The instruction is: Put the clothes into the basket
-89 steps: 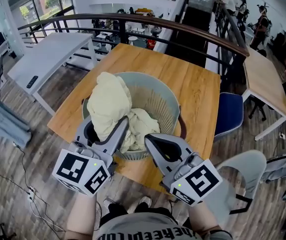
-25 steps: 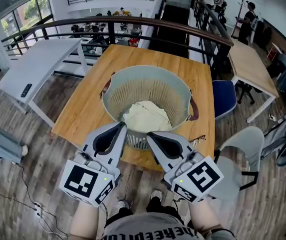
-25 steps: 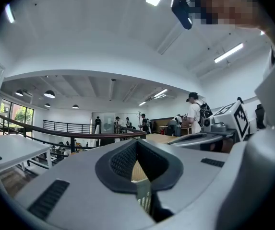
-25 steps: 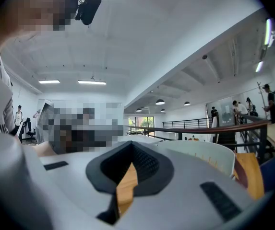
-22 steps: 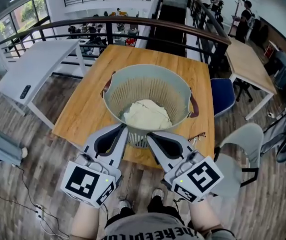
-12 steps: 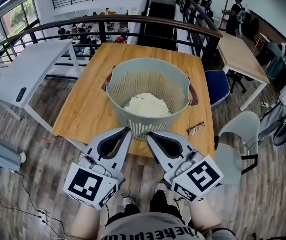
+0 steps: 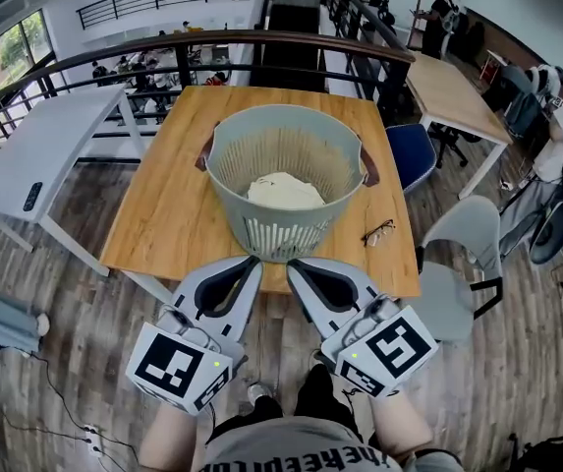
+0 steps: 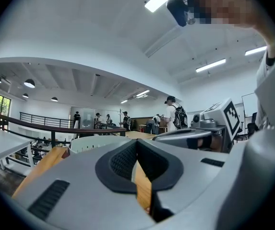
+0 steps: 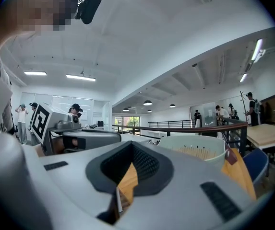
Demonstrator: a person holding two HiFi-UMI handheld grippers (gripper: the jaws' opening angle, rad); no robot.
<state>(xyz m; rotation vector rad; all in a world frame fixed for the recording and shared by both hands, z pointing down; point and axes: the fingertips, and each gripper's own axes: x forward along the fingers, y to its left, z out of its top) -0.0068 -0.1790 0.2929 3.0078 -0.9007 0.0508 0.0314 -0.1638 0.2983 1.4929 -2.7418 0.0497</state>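
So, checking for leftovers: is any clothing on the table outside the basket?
No, only glasses lie on the table beside the basket.

Matt grey plastic basket with ribbed wall, soft cream cloth clothes, smooth wood table, dull wood plank floor

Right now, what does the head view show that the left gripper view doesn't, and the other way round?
Head view only: cream clothes lying inside the basket, and glasses on the wooden table. Left gripper view only: the left gripper seen end-on, shut with nothing between its jaws. Both: the basket, the table and the right gripper.
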